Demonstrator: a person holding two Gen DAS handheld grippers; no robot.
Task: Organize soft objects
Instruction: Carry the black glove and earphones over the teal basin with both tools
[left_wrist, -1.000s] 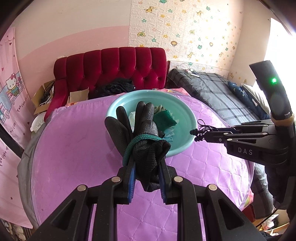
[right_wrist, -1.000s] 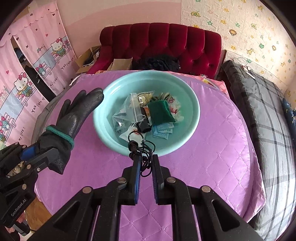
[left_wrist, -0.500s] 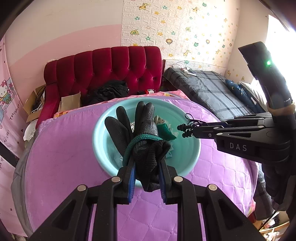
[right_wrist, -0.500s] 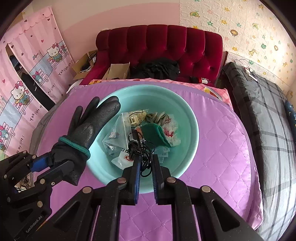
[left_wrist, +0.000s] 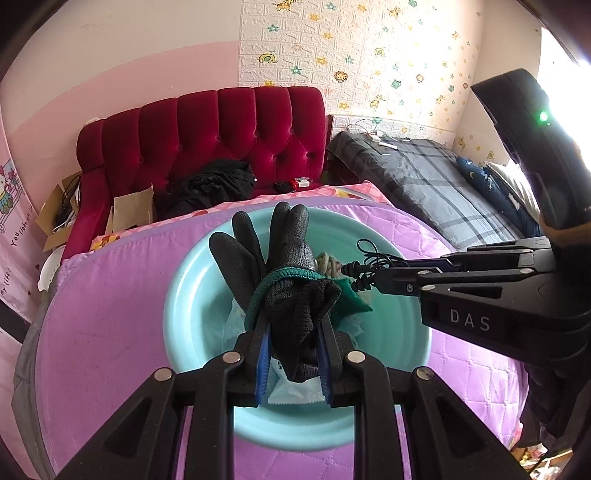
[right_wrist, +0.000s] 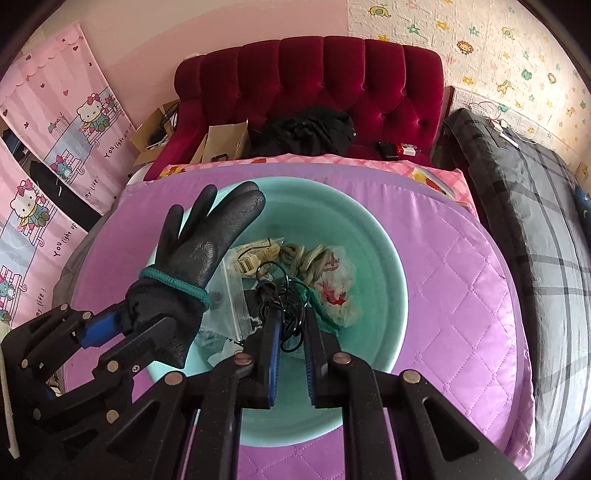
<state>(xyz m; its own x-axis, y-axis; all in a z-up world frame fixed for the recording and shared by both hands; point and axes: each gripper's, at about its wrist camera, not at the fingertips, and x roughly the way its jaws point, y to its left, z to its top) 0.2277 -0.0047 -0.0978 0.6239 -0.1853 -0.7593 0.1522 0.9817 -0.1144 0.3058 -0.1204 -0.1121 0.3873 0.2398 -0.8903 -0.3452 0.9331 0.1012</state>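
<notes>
My left gripper (left_wrist: 293, 325) is shut on the cuff of a black work glove (left_wrist: 280, 266) with a green band, its fingers pointing up. It hangs over the teal basin (left_wrist: 195, 332) on the purple quilted pad. My right gripper (right_wrist: 290, 317) is shut on a tangle of thin black cable (right_wrist: 280, 295), also above the basin (right_wrist: 384, 295). In the right wrist view the glove (right_wrist: 199, 258) and left gripper (right_wrist: 122, 325) show at the left. The basin holds clear plastic bags (right_wrist: 229, 306), a green cloth (left_wrist: 349, 295), coiled cord and a printed bag (right_wrist: 336, 291).
A red tufted sofa (right_wrist: 314, 81) with black clothing and cardboard stands behind the purple pad (right_wrist: 461, 295). A grey plaid bed (right_wrist: 535, 221) lies at the right. Pink cartoon curtains (right_wrist: 44, 166) hang at the left.
Both grippers have moved forward with their loads, from the basin's near rim to over its middle. The basin now appears larger and closer beneath them.
</notes>
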